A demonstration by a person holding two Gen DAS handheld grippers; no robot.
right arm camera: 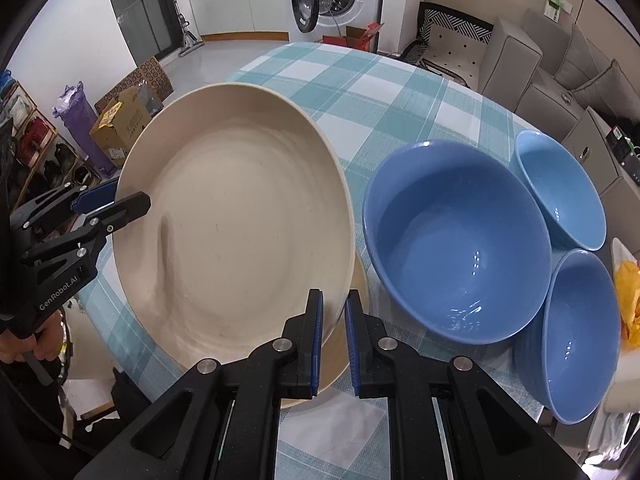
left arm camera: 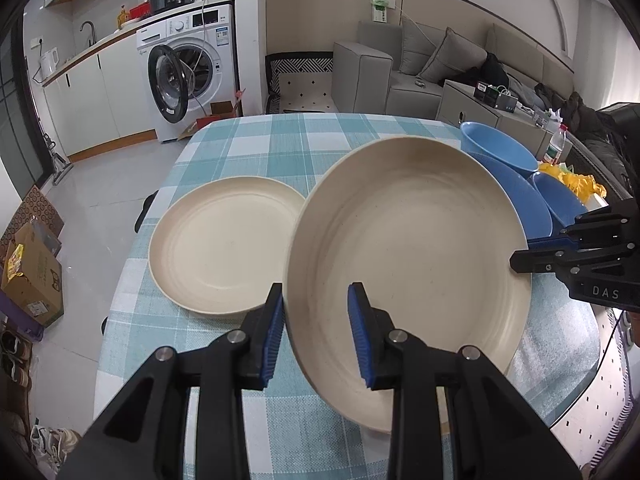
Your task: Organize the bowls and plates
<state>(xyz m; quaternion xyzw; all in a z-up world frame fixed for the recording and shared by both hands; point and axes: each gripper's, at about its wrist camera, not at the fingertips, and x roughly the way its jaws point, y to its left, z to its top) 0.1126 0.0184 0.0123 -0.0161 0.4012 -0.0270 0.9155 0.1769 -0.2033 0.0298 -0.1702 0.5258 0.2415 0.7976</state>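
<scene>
A large cream plate (left arm camera: 408,240) (right arm camera: 232,208) hangs tilted over the checked tablecloth, held from two sides. My left gripper (left arm camera: 318,332) (right arm camera: 114,204) is shut on its near-left rim. My right gripper (right arm camera: 334,320) (left arm camera: 520,254) is shut on the opposite rim. A second cream plate (left arm camera: 224,248) lies flat on the cloth to the left of the held one. A big blue bowl (right arm camera: 456,240) (left arm camera: 516,200) and two smaller blue bowls (right arm camera: 560,188) (right arm camera: 584,332) stand close together on the right.
The table (left arm camera: 280,140) carries a blue-and-white checked cloth, and its far half shows bare cloth. A yellow bag (right arm camera: 628,300) lies by the bowls at the right edge. Cardboard boxes (left arm camera: 32,272) sit on the floor at left. A washing machine (left arm camera: 192,60) and a grey sofa (left arm camera: 420,64) stand beyond.
</scene>
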